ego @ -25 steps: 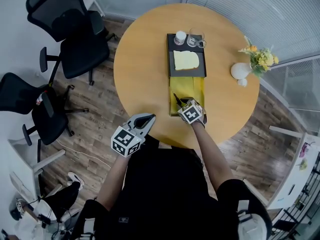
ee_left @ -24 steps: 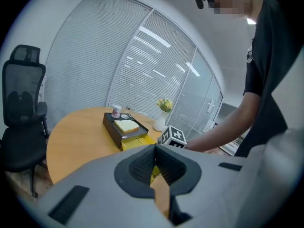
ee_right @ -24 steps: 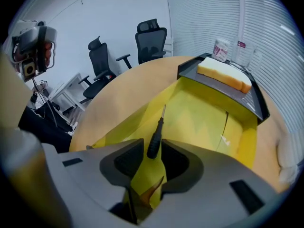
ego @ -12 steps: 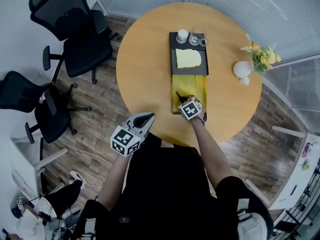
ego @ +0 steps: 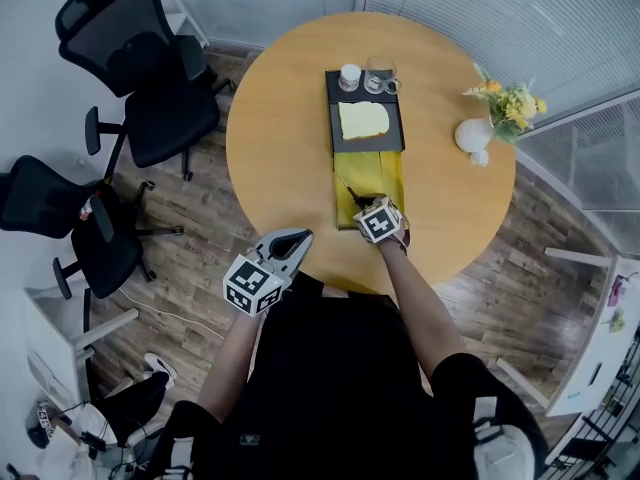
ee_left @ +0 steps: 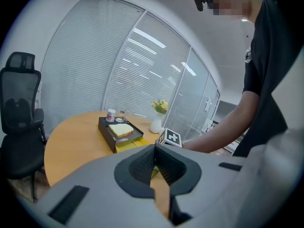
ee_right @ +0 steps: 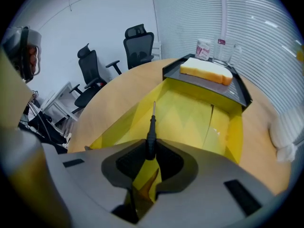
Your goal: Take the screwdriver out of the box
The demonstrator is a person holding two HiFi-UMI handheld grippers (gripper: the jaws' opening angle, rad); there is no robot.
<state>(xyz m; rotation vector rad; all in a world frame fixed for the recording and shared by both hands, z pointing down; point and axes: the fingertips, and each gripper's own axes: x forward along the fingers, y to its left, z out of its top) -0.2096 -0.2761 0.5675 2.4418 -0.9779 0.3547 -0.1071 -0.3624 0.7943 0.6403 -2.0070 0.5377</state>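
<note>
Lighting is bright, even and diffuse in all three views. Daylight enters through the blinds (ego: 520,18); in the left gripper view, ceiling strips show as streaks of glare on the glazing (ee_left: 147,44). Shadows on the surface (ego: 290,118) are soft and faint. Head view: sharp throughout, with marked wide-angle bending at the edges, where the floor (ego: 190,238) curves. Both gripper views: circular frame, black corners, strong barrel distortion. The bodies of the left gripper (ee_left: 154,148) and right gripper (ee_right: 151,148) lie close to the lens and read soft; the screwdriver (ee_right: 151,129) and box (ee_right: 190,113) are sharp. Blinds at the right gripper view's right edge are overexposed. A mosaic patch sits at the top of the left gripper view.
</note>
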